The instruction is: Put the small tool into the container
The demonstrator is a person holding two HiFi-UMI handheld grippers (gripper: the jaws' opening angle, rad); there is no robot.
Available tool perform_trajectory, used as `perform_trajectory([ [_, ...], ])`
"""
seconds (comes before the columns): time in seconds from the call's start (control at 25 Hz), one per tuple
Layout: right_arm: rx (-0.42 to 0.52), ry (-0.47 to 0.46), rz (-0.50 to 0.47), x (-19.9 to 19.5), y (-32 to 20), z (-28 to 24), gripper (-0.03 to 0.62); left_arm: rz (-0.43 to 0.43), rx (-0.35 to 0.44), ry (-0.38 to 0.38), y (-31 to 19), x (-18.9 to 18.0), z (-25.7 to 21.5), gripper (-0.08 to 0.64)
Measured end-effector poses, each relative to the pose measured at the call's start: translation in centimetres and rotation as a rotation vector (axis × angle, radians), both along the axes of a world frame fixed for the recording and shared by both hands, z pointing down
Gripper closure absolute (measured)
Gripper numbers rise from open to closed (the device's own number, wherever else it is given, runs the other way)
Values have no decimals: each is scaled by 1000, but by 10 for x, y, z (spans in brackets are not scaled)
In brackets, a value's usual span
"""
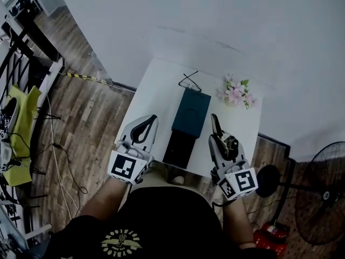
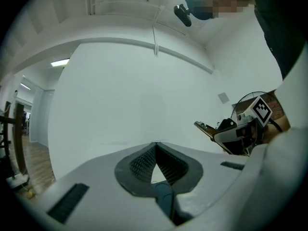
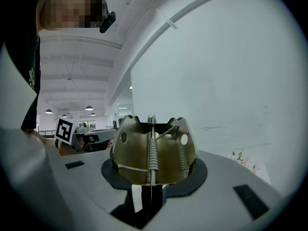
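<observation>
The small tool [image 3: 153, 150] is a brass-coloured metal piece with springs. My right gripper [image 3: 150, 177] is shut on its lower part and holds it up toward the white wall. In the head view this right gripper [image 1: 215, 120] hovers over the table's right front, just right of the container [image 1: 190, 112]. The container is a dark teal box with a black section [image 1: 179, 149] at its near end. My left gripper [image 1: 151, 118] hangs left of the box. In the left gripper view its ribbed pads [image 2: 144, 161] meet at the tip with nothing between them.
On the white table [image 1: 156, 85], thin black-framed glasses [image 1: 190, 82] lie behind the box and a pink flower sprig [image 1: 235, 93] lies at the far right. A standing fan [image 1: 323, 193] is on the floor at right, and cables and a yellow-green item [image 1: 21, 123] at left.
</observation>
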State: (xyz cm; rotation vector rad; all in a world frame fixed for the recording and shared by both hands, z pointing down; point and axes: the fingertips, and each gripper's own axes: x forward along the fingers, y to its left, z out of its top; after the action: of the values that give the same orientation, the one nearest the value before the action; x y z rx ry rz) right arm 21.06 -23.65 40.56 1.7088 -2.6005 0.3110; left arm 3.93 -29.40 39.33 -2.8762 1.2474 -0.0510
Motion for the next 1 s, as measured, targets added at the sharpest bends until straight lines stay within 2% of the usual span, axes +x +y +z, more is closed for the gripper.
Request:
perform_trajectory([
  [0.16, -15, -10, 18, 2, -9, 4, 468, 25, -2, 1, -10, 5, 1, 554],
  [0.32, -34, -22, 16, 0, -15, 11, 468, 35, 7, -28, -17, 5, 8, 554],
  [0.56, -87, -37, -2, -5, -22, 37, 468, 19, -3, -34, -24, 3, 12, 554],
  [1.0, -205, -8, -74, -28, -24, 102, 468, -12, -2, -55, -19, -10, 19, 554],
])
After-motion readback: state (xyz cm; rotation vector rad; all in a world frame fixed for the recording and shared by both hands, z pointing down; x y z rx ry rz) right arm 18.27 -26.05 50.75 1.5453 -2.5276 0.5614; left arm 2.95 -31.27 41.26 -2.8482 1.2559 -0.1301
